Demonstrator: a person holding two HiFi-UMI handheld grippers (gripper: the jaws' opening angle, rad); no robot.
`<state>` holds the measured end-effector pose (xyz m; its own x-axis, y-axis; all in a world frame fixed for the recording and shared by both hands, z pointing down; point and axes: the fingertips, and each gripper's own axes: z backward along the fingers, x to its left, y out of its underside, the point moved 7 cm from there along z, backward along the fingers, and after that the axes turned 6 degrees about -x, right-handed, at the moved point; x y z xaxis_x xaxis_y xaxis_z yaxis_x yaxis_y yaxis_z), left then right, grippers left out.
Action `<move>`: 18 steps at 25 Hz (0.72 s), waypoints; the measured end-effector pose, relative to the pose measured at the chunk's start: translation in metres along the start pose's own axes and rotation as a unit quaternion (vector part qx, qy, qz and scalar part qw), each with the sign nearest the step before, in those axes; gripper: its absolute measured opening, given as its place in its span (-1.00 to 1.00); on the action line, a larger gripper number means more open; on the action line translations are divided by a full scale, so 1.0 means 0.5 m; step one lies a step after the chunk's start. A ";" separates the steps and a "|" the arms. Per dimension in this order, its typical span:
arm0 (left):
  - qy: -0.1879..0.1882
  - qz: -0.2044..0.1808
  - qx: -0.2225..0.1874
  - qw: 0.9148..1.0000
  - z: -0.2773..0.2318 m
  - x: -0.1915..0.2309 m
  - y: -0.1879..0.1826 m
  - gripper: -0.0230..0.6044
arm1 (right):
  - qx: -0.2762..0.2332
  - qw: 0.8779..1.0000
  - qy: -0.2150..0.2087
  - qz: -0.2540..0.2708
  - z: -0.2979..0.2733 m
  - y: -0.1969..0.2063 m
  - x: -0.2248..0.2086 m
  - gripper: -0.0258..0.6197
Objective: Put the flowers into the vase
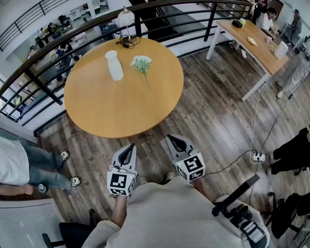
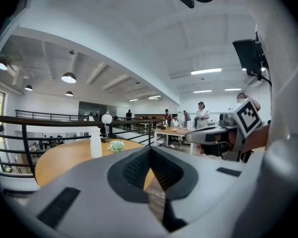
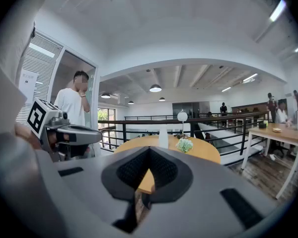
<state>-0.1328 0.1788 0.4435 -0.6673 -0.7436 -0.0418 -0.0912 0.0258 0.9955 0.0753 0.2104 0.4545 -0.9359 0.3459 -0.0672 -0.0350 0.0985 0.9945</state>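
Observation:
A white vase (image 1: 113, 65) stands upright on the far part of the round wooden table (image 1: 108, 112). A bunch of pale green-white flowers (image 1: 142, 64) lies on the tabletop just right of it, stem pointing toward me. Both show small and far in the left gripper view, vase (image 2: 96, 145) and flowers (image 2: 116, 146), and in the right gripper view, vase (image 3: 163, 139) and flowers (image 3: 184, 145). My left gripper (image 1: 128, 150) and right gripper (image 1: 174, 140) hover side by side over the floor, short of the table's near edge. Both are shut with nothing in them.
A small lamp with a round shade (image 1: 126, 25) stands at the table's far edge by the black railing (image 1: 51, 50). A person (image 1: 13, 164) stands at left. A long table (image 1: 258, 40) with people is at far right. A power strip (image 1: 257, 158) and cable lie on the floor.

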 end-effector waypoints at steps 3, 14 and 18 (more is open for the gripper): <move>0.000 0.003 -0.001 1.000 -0.001 -0.007 0.004 -0.90 | 0.001 1.000 0.000 -0.002 0.005 0.004 -0.002 -0.90; -0.007 0.005 0.004 1.000 -0.007 -0.019 0.010 -0.90 | 0.002 1.000 -0.007 -0.001 0.006 0.010 -0.014 -0.90; -0.009 0.004 0.003 1.000 -0.010 -0.025 0.009 -0.90 | 0.001 1.000 -0.011 -0.002 0.009 0.012 -0.018 -0.90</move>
<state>-0.1213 0.1849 0.4490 -0.6813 -0.7311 -0.0354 -0.0904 0.0360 0.9953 0.0850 0.2122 0.4607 -0.9279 0.3659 -0.0722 -0.0370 0.1024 0.9941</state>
